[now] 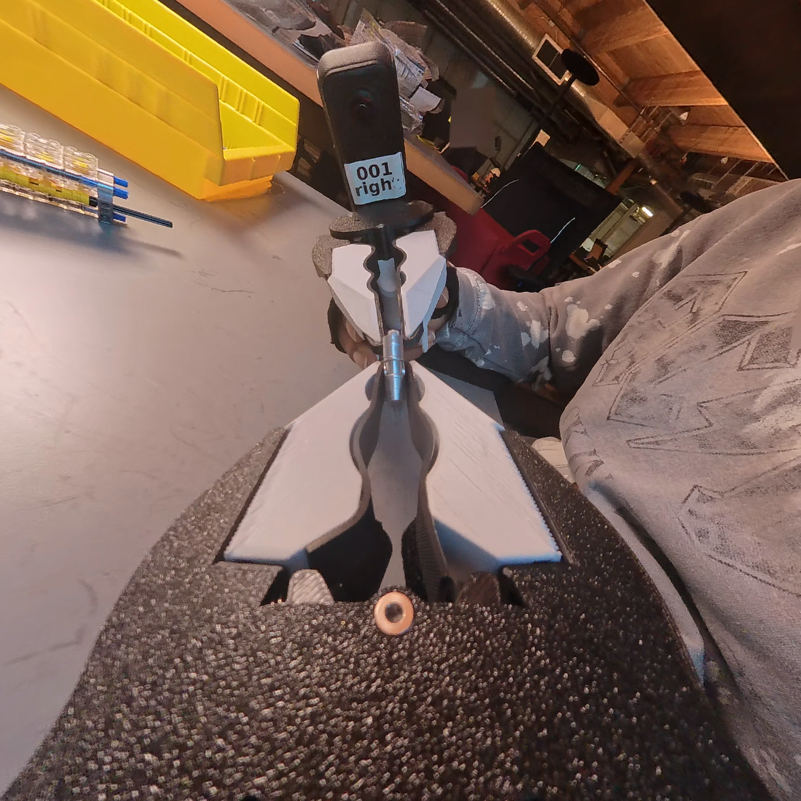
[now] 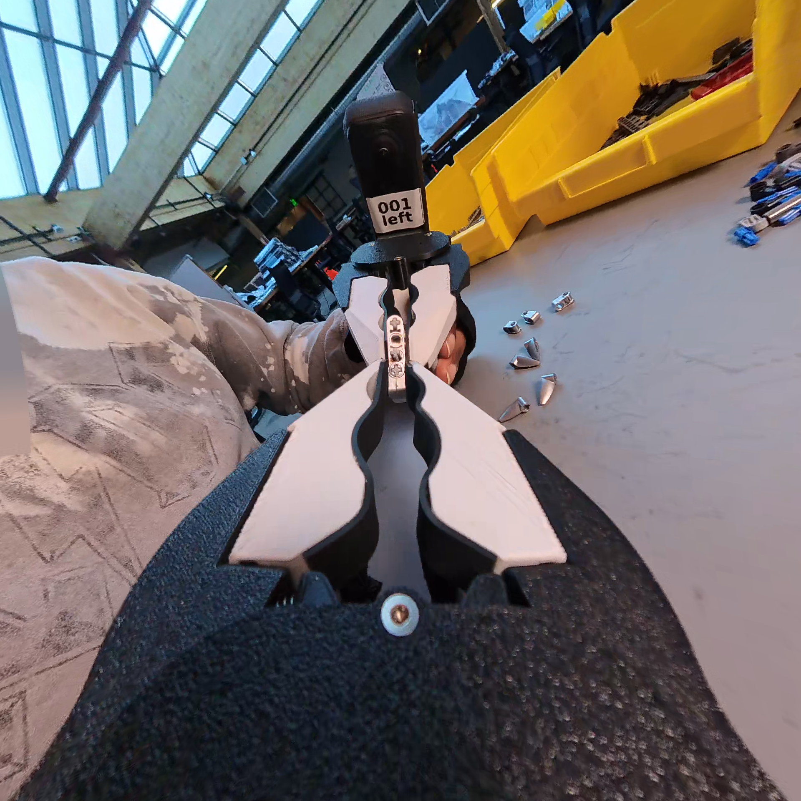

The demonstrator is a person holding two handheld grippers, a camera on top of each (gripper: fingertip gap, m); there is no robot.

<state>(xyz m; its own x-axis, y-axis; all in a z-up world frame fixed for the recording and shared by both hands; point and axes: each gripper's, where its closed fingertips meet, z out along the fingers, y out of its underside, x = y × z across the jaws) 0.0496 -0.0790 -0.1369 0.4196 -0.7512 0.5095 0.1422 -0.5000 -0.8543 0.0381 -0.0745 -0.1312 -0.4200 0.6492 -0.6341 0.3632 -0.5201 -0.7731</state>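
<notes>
Your grey bench [image 2: 650,433] carries yellow bins [image 2: 585,143] along its far edge, one with dark parts inside. Your two grippers meet tip to tip above it. The left gripper [image 1: 392,381] has its jaws drawn narrow on a small silver connector piece [image 1: 393,368] — the right gripper [image 2: 396,381] pinches the same assembly from the opposite side, where it shows as a thin grey beam with holes [image 2: 395,342]. Just beside them on the bench lie small silver cone-shaped parts [image 2: 526,359] and, near those, three silver connectors [image 2: 531,317]. Farther off sits a cluster of blue and grey pieces [image 2: 771,208], and on the other side a clear-and-yellow built assembly [image 1: 56,173] with blue pins.
</notes>
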